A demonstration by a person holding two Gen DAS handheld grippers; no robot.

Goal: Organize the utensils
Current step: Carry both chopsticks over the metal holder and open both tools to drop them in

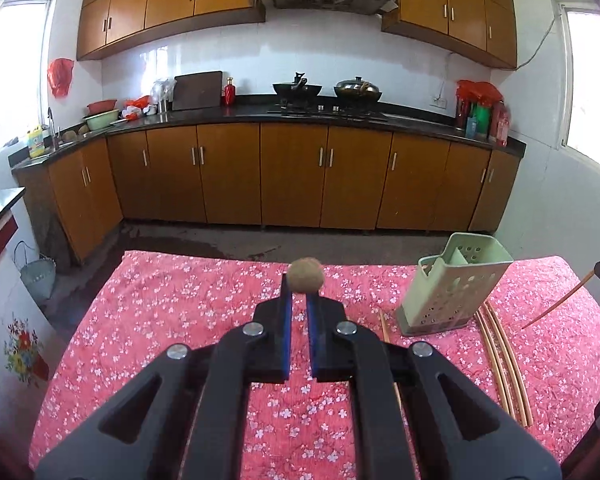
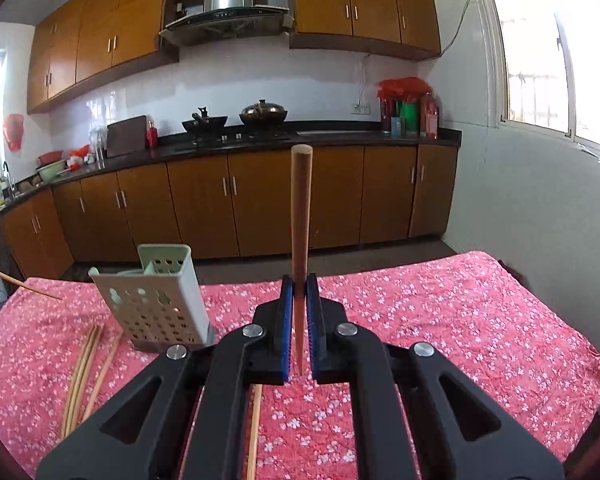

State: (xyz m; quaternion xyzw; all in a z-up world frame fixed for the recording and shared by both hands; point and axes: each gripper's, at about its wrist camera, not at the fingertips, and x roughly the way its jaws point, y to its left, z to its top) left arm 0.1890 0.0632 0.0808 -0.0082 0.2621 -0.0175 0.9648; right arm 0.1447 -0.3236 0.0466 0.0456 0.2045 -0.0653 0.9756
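My right hand-held gripper clamps a chopstick upright for the holder; left hand-held gripper grips another chopstick end-on, w/ more on the table.

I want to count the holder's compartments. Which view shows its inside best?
The left wrist view: the green utensil holder tilts its open top toward it, showing a divider. The right wrist view shows mostly its perforated side.
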